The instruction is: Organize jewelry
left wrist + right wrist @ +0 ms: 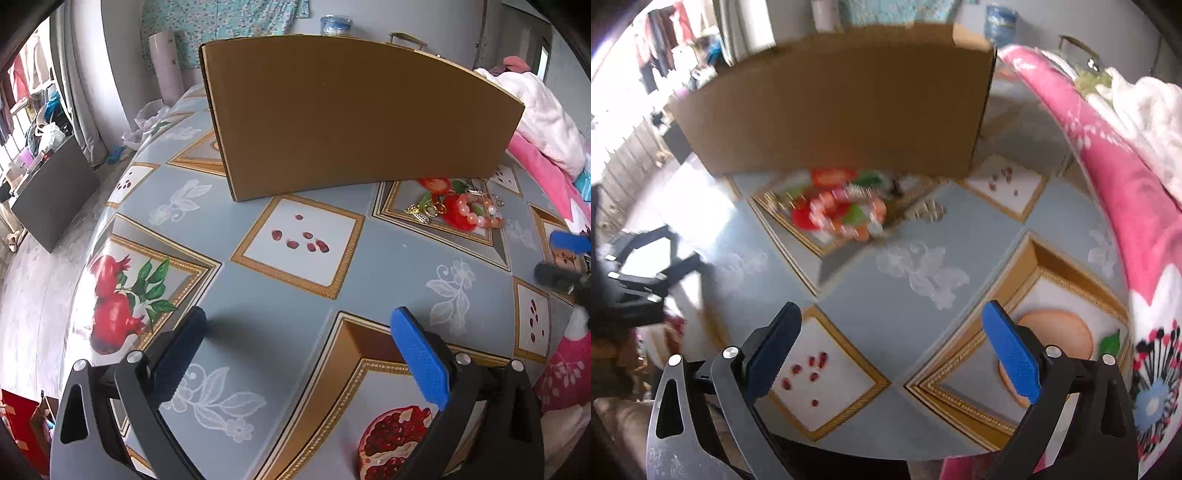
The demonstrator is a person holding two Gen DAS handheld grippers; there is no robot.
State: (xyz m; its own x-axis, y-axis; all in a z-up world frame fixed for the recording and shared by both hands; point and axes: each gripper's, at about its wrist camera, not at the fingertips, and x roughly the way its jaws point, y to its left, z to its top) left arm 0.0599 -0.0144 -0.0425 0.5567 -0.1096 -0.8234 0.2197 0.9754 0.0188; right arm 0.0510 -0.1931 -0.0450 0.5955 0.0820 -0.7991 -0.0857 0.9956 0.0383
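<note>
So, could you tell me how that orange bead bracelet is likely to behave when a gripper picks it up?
The bead bracelet is a loop of separate round beads, so it will probably sag rather than stay stiff. The beads look glossy, so they might slip between pads. It lies against other jewelry, so it may snag.

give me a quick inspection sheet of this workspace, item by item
surface: table under a patterned oilcloth, grey with gold-framed pomegranate prints
job's things: small pile of jewelry, a bead bracelet and gold pieces, lying just in front of the cardboard box; box interior not visible
clutter: pink blanket and pale fleece heaped at the table's right edge
grippers: left gripper open, over bare cloth, holding nothing; right gripper open, holding nothing, short of the jewelry
cables: nothing seen
surroundings: hanging clothes and a window at left, floor below; right wrist view blurred
</note>
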